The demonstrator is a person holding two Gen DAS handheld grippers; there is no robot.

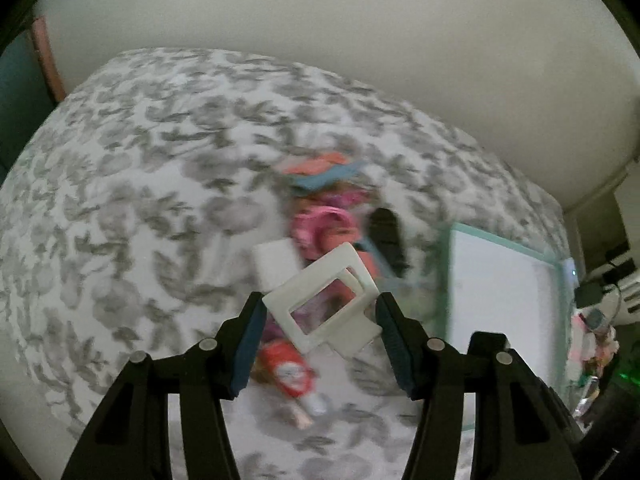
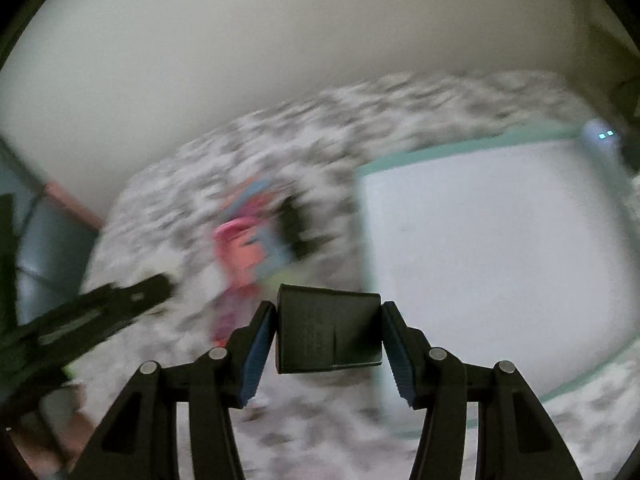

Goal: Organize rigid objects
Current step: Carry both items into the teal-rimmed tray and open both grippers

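White plastic, a flat frame (image 1: 320,300) with a square window, is sitting clenched between the pads of the left gripper (image 1: 320,312), tilted on one corner above the bed, while the right gripper (image 2: 329,330) is clamping a black box (image 2: 329,328) squarely by its two side faces. Both loads are hanging over the leaf-print bedspread (image 1: 140,184), and the likely goal, as a judgement, is the teal-rimmed tray (image 2: 460,146) lying at three o'clock of the left gripper and at one to two o'clock of the right. Carrying well is calling for steady squeeze: the frame is being pinched only at its edges and could swivel or slip, so it is worth lowering it flat onto the tray's white floor before letting go; the box is looking more secure. At twelve o'clock of the frame a blurred heap of pink and orange toys (image 1: 324,228) is waiting, with a white block (image 1: 276,264) at eleven, a dark oblong (image 1: 386,236) at one, and a red item (image 1: 292,376) just beneath. In the right view the other gripper's black arm (image 2: 100,312) is crossing at nine o'clock, so the two hands are risking a bump if both are heading for the tray together.
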